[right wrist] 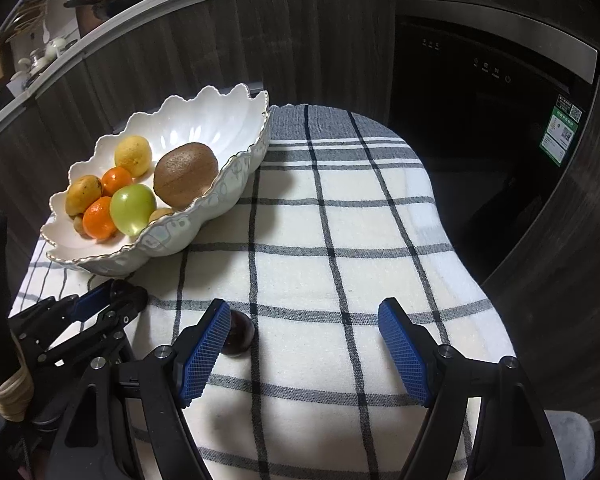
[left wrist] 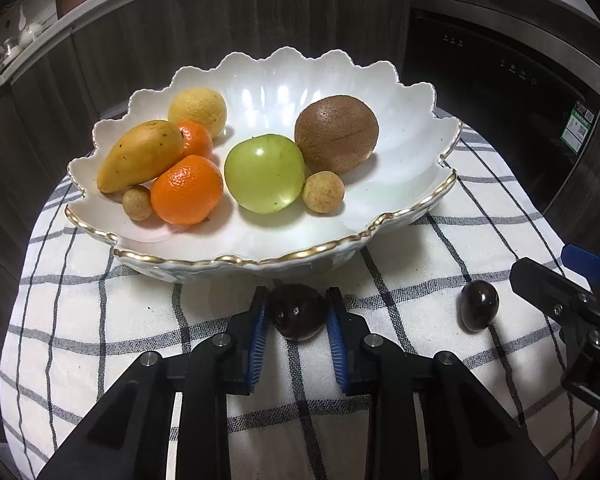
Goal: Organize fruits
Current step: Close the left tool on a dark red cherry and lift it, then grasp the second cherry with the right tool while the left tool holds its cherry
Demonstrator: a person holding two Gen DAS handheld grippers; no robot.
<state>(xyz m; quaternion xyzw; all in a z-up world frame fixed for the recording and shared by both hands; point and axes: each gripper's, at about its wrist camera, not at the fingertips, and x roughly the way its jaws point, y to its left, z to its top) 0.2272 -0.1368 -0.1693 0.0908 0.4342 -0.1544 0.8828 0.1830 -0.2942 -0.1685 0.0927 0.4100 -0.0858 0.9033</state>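
Left-wrist view looks down the left gripper [left wrist: 298, 316], whose blue pads [left wrist: 260, 334] sit narrow against both sides of a dark plum [left wrist: 297, 311] — the pads press on it where it lies on the checked cloth [left wrist: 100, 320], just in front of the bowl [left wrist: 260, 264]. No earlier picture is given, so only the grip itself can be told.

A second dark plum [left wrist: 479, 305] lies on the cloth to the right, near the tip of the right gripper [left wrist: 556, 280], which enters from the right edge; they look apart.

The bowl is white with a scalloped, gold-edged rim. It holds a mango [left wrist: 140, 155], a lemon [left wrist: 197, 111], two oranges — a near one [left wrist: 187, 189] and one behind it [left wrist: 196, 140] — a green apple [left wrist: 264, 173], a kiwi [left wrist: 336, 133] and two small tan longans, one by the apple [left wrist: 323, 192] and one by the mango tip [left wrist: 137, 203]. The mango leans on the oranges; the apple touches the kiwi and the right longan.

From the right-wrist view, the right gripper [right wrist: 304, 344] stands wide with nothing between its pads. The second plum [right wrist: 239, 335] sits just outside its left finger [right wrist: 204, 354], partly hidden by it; whether they touch I cannot tell. The left gripper [right wrist: 100, 304] shows at lower left, below the bowl [right wrist: 204, 216]. Behind the table are dark wood cabinets [right wrist: 180, 40] and a black appliance [right wrist: 480, 100].
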